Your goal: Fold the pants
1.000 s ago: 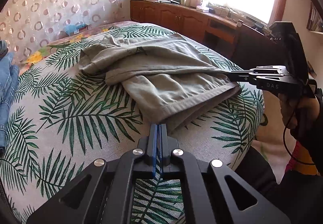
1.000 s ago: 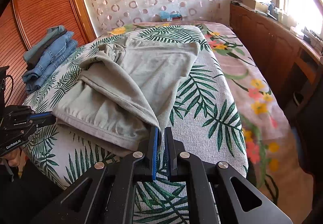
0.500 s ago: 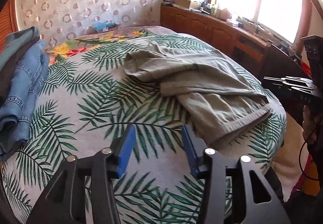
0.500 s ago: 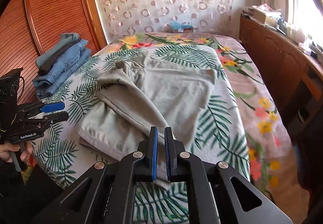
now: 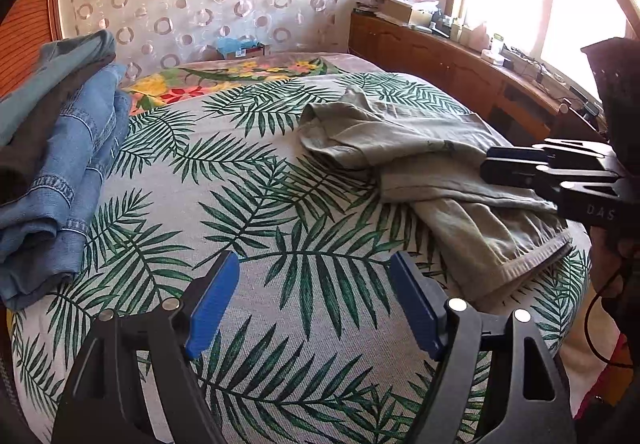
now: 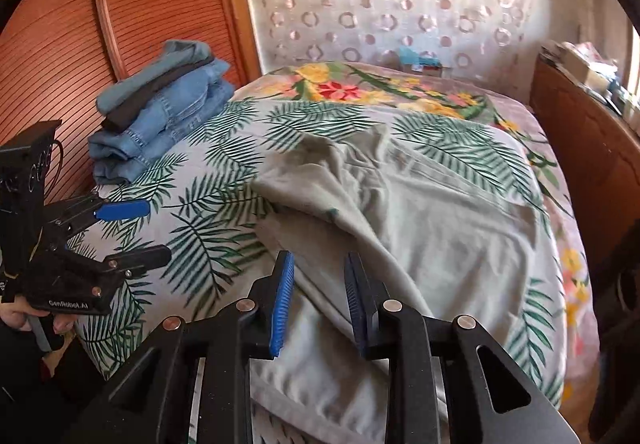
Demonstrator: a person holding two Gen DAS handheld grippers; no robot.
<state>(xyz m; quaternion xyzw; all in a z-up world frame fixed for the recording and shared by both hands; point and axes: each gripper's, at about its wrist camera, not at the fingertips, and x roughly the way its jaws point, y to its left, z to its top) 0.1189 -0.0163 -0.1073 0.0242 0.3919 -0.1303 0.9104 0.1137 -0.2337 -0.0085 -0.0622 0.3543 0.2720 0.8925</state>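
Observation:
Grey-green pants (image 5: 432, 168) lie loosely folded and rumpled on the palm-leaf bedspread (image 5: 248, 212), near the bed's front right corner; they also show in the right wrist view (image 6: 400, 220). My left gripper (image 5: 314, 304) is open and empty above bare bedspread, left of the pants. It also shows from the side in the right wrist view (image 6: 140, 232). My right gripper (image 6: 318, 300) is open and empty just above the pants' near edge. In the left wrist view it (image 5: 492, 168) hovers over the pants from the right.
A stack of folded jeans (image 5: 52, 164) sits at the bed's left side, by a wooden slatted door (image 6: 80, 44). A wooden sideboard (image 5: 460, 68) with clutter runs under the window on the right. A floral blanket (image 6: 360, 88) covers the far end of the bed.
Both grippers were shut on the pants' edge a second ago. Both have let go and opened, the left first. The left has swung away to the left; the pants lie dropped.

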